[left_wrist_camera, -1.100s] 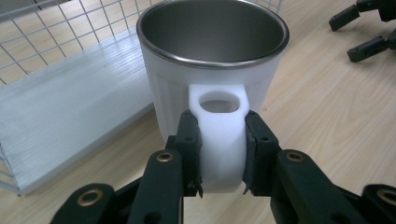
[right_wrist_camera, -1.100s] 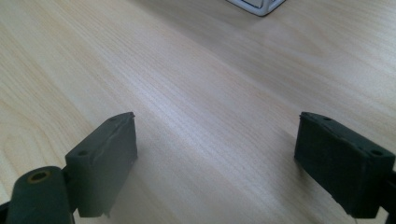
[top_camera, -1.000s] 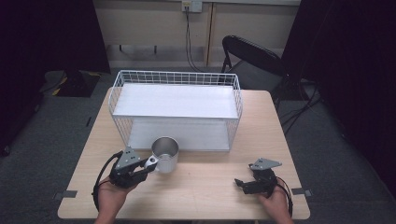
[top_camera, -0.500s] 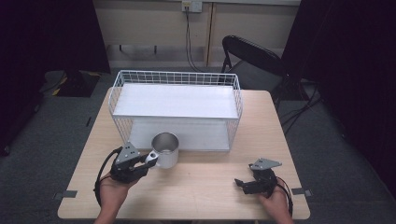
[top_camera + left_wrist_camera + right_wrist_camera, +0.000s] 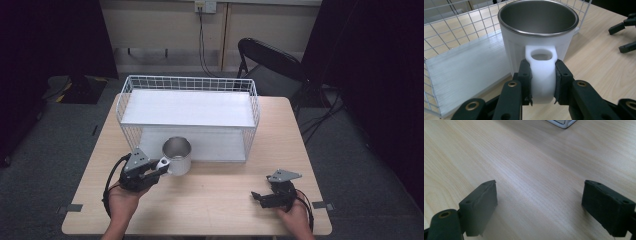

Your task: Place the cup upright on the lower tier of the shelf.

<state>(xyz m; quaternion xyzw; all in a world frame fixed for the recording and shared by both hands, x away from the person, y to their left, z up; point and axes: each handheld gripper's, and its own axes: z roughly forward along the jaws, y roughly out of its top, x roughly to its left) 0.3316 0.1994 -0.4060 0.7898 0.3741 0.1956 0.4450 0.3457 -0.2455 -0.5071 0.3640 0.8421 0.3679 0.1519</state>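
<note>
Left gripper [image 5: 543, 82]: you had its two black jaws clamped on the white handle [image 5: 543, 75] of the mug, one pad on each flat side of the handle, as your left gripper view showed.
Left gripper, seen from above [image 5: 161, 168]: you held it low over the table at about 8 o'clock from the table's middle, jaws aimed toward 2 o'clock at the mug.
Mug [image 5: 537, 30]: it stood upright, white outside with a steel lining and rim, its mouth open upward and nothing visible inside; its handle faced you.
Mug's place [image 5: 177, 156]: it sat at the front edge of the wire basket, at about 9 o'clock from the table's middle, just ahead of your left gripper; whether its base rested on the table I could not tell.
Wire basket [image 5: 187, 82]: white mesh, at 12 o'clock on the table, with a pale flat shelf across its top and a pale floor panel below, beside the mug.
Right gripper [image 5: 539, 205]: you had its jaws spread wide with nothing between them, bare wood under the gap.
Right gripper, seen from above [image 5: 260, 196]: it lay at about 5 o'clock on the table, well apart from the mug, in your right hand [image 5: 295, 214].
Table [image 5: 225, 200]: light wood.
</note>
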